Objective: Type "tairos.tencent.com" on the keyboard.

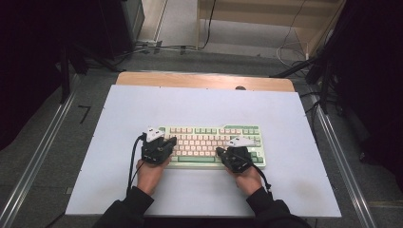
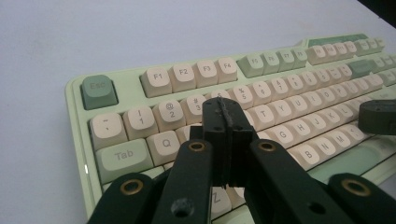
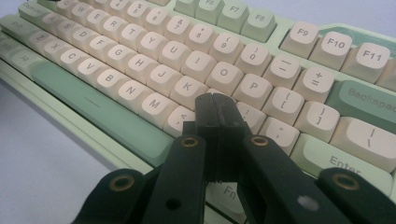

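At the near edge of the surface (image 1: pixel 114 190) the person's two forearms come in, and each hand holds a pair of tongs over the keyboard (image 1: pixel 215 146), which lies a little toward the near edge, about in the middle between the left and right edges. The left tongs (image 1: pixel 170 141) are clenched with nothing between them; in the left gripper view the two black jaws are pressed together and their tip (image 2: pixel 223 108) hangs over the left letter block, near the number row keys (image 2: pixel 169 114). The right tongs (image 1: pixel 220 151) are also clenched and empty, and their tip (image 3: pixel 215 103) stands above the keys just below K and L, close to the comma key (image 3: pixel 183 119). I cannot tell if either tip already touches a keycap or only hovers very near. The work looks to me like typing with the closed tips as if they were fingers. To do it well, I think each tip should come down straight on the middle of one keycap, not on the gap between two, and press only lightly, because the closed tip is nearly as wide as a key. One hand should move at a time, so the keyboard does not slide toward the far edge of the surface.
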Action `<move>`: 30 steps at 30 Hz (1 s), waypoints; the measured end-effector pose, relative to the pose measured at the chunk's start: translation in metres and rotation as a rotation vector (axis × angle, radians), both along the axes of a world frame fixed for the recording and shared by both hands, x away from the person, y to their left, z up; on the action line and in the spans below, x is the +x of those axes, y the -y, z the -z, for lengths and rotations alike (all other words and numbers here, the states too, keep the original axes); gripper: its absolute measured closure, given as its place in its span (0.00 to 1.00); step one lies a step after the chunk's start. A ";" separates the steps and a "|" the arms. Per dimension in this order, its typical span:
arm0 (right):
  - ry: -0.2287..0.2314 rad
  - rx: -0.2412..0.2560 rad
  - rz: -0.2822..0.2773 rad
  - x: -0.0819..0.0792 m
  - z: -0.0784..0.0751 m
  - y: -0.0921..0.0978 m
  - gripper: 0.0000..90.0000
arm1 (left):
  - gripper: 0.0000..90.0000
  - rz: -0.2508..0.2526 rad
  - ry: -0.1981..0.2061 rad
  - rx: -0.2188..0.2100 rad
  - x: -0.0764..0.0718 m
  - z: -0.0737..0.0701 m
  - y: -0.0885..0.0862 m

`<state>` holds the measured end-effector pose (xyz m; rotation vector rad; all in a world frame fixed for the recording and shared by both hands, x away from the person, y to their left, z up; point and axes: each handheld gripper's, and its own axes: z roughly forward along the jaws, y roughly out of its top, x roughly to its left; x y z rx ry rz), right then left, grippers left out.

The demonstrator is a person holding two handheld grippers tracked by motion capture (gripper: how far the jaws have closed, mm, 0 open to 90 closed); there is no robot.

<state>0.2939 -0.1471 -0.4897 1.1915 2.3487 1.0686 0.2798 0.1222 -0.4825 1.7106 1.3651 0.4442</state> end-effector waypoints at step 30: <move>0.049 0.068 0.005 0.013 -0.019 -0.014 0.97 | 1.00 0.008 -0.001 0.003 -0.001 0.001 0.003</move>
